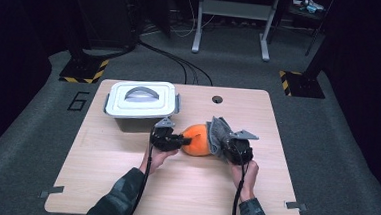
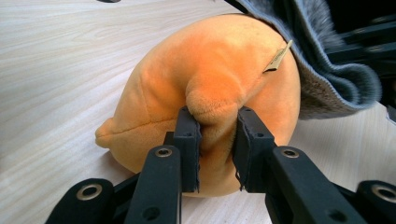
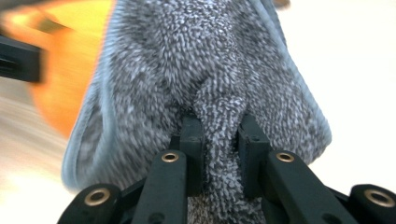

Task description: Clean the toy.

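Observation:
An orange plush toy (image 1: 196,139) lies on the wooden table (image 1: 123,183), near its middle. My left gripper (image 1: 174,140) is shut on a fold of the plush toy (image 2: 205,79), pinched between both jaws of the left gripper (image 2: 217,140). A grey cloth (image 1: 218,132) is pressed against the toy's right side. My right gripper (image 1: 228,147) is shut on a bunched fold of the grey cloth (image 3: 187,70), and the orange toy (image 3: 60,70) shows blurred behind it. In its own view the right gripper (image 3: 219,144) holds the cloth tight.
A lidded white and grey box (image 1: 141,103) with a handle stands at the table's back left, just behind my left gripper. A round hole (image 1: 217,99) is in the table's back edge. Bare tabletop lies in front of the hands and to both sides.

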A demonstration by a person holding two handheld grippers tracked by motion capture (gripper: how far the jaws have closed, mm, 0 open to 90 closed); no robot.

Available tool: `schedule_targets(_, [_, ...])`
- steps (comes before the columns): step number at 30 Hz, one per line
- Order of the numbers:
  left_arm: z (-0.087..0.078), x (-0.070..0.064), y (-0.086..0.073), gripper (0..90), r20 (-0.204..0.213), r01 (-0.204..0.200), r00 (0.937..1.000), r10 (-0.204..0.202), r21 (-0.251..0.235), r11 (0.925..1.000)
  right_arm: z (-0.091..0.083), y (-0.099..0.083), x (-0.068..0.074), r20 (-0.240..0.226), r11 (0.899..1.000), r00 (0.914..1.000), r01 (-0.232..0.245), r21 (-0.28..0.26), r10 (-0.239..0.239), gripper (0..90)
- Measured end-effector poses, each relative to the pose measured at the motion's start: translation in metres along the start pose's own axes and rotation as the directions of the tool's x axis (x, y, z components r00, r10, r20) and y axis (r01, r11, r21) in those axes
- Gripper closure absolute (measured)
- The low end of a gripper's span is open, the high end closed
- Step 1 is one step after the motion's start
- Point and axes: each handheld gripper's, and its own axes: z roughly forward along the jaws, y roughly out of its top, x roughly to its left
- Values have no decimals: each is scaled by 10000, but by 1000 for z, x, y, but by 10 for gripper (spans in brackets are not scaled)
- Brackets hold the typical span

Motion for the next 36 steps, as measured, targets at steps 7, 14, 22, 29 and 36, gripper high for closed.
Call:
schedule_targets(7, [0, -1, 0, 727, 34, -87, 10000, 87, 61, 9999, -8, 20, 41, -864, 9940, 9909, 990, -465, -1028, 755])
schedule_targets(14, [1, -1, -1, 727, 35, -171, 9998, 171, 102, 9998, 6, 19, 33, -738, 9963, 9935, 858, -101, -863, 760])
schedule_targets(22, [2, -1, -1, 727, 59, -131, 9999, 131, 81, 9999, 14, 10, 3, -84, 9995, 9996, 257, 173, -255, 761])
schedule_targets(29, [1, 1, -2, 726, 65, -164, 9998, 163, 103, 9998, 27, -5, -19, 62, 9965, 9989, -463, 695, 460, 761])
schedule_targets(36, [-2, 2, -1, 616, 101, -148, 9998, 150, -204, 9997, 24, -2, -16, 49, 9975, 9991, -411, 572, 409, 760])
